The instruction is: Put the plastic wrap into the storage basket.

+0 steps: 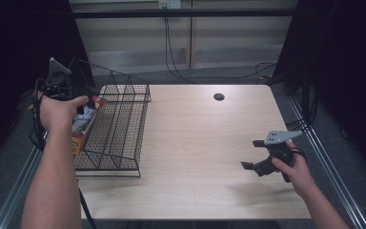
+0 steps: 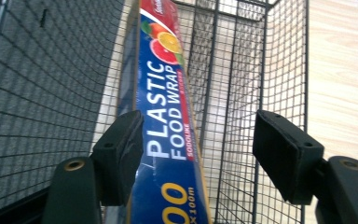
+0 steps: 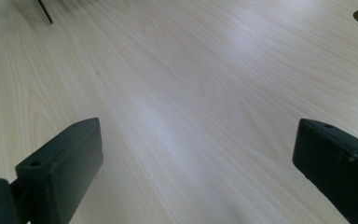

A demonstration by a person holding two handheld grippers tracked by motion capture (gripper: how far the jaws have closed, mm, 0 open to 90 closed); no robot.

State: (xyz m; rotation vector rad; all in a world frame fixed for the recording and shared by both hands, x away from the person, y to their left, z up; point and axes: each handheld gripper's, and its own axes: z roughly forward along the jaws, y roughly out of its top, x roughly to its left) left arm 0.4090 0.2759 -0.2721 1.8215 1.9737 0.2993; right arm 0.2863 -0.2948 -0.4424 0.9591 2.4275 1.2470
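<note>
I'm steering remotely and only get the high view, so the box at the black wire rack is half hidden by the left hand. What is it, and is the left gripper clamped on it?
Observer: It's a long blue box printed "Plastic Food Wrap", lying in the black wire rack.
Operator: Clamped?
Observer: No. The left gripper is open: one jaw lies against the box's side, the other stands clear.
Operator: And the right gripper?
Observer: The right gripper is open, with bare light wooden tabletop between its jaws.
</note>
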